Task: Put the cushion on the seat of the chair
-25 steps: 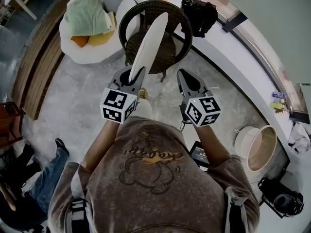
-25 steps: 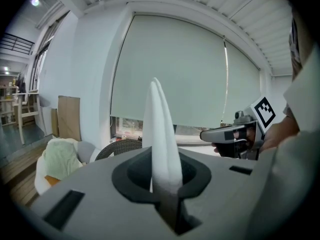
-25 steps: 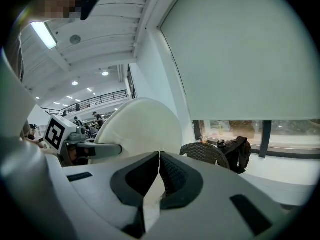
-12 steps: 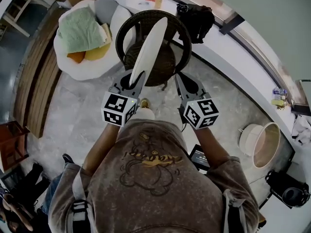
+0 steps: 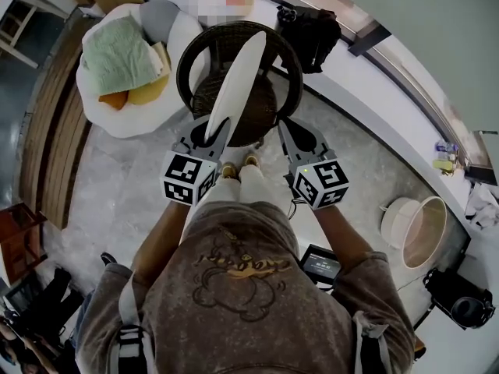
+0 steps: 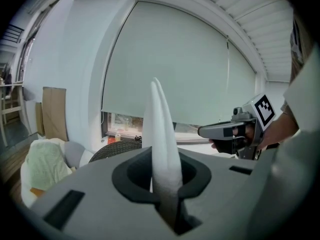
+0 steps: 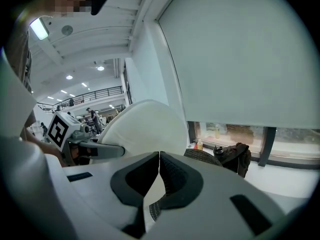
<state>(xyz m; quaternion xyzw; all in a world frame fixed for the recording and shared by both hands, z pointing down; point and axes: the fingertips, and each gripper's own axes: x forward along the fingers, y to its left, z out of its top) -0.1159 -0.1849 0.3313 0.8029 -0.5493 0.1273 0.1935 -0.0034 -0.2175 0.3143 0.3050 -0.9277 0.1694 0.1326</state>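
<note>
Left gripper (image 6: pixel 167 191) pinches the cushion (image 6: pixel 162 129) by its near edge between the jaws; it looks light, soft, self-supporting; right gripper (image 7: pixel 159 155) closed, empty.

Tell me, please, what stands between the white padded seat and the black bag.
The wicker chair, with the cushion held over it, in the head view.

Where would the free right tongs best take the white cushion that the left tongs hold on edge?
Probably the thin near rim of the cushion, beside where the left tongs bite, coming from the person's side along its plane. It stands on edge, and only the rim looks thin enough to pinch; its broad face is toward the shut right tongs.
</note>
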